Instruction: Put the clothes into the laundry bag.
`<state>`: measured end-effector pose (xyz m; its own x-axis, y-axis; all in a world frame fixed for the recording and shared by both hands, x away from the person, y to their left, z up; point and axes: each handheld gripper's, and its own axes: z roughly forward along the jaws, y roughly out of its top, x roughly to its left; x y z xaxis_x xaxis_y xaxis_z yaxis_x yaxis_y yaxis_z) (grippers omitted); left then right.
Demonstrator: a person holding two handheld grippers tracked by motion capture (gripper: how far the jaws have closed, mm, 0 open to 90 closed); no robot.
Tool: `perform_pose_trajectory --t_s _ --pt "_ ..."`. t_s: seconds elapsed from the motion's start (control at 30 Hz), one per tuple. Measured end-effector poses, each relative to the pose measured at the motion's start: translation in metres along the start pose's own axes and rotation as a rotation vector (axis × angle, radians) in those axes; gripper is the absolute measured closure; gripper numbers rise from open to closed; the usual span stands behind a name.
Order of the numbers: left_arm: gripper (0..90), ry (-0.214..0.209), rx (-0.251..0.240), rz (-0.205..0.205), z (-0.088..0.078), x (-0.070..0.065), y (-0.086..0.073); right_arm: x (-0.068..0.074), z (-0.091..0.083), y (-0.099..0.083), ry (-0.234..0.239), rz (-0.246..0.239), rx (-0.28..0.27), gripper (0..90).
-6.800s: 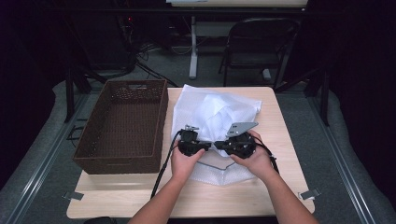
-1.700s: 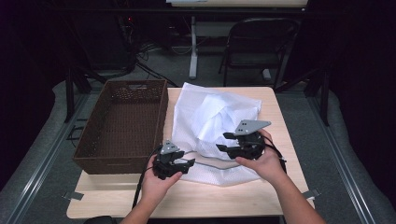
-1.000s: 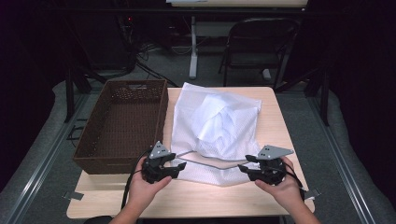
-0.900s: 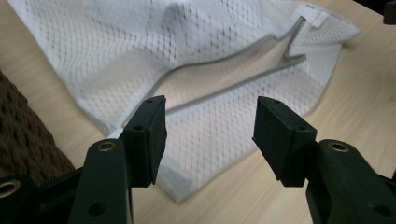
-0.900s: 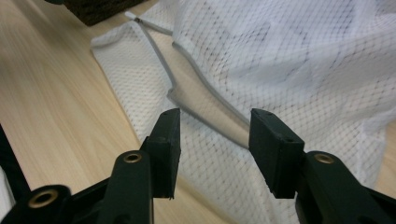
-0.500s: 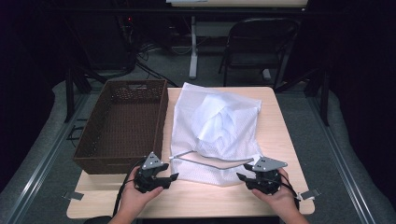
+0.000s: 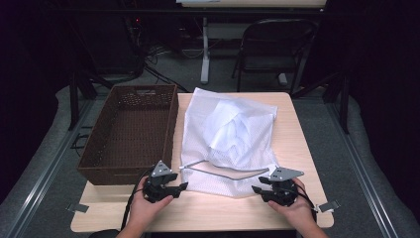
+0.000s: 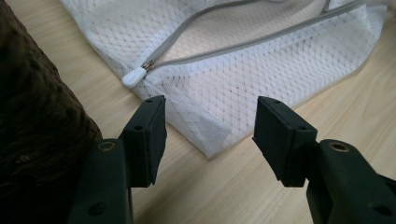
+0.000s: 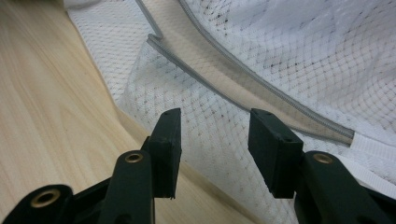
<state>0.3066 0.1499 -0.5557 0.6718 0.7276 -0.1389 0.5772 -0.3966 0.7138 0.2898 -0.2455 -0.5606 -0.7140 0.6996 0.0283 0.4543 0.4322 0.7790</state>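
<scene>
Both hands have sunk to the white mesh zippered laundry bag's point(image 7: 230, 141) near corners, left gripper point(image 7: 179, 187) and right gripper point(image 7: 259, 190) released, its length running away from the person.

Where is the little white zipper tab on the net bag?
In the left gripper view, the zipper tab lies on the mesh bag near its corner, just beyond the left gripper and beside the brown basket.

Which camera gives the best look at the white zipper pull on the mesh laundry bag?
The left gripper view: the small white zipper pull lies sharp and close at the end of the grey zipper. The high view shows it as a tiny speck. The right gripper view shows grey zipper tape, with no pull to make out.
</scene>
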Motion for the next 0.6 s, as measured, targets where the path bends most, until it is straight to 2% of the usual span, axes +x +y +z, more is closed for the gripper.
perform_pose_trajectory --t_s 0.07,0.6 --pt "44.0 -0.007 0.012 0.001 0.001 0.0 0.0 0.0 0.001 -0.001 0.004 0.011 -0.002 54.4" --pt "43.5 0.009 0.053 0.004 0.007 0.0 -0.001 0.004 0.011 -0.001 0.029 -0.029 0.015 53.7"
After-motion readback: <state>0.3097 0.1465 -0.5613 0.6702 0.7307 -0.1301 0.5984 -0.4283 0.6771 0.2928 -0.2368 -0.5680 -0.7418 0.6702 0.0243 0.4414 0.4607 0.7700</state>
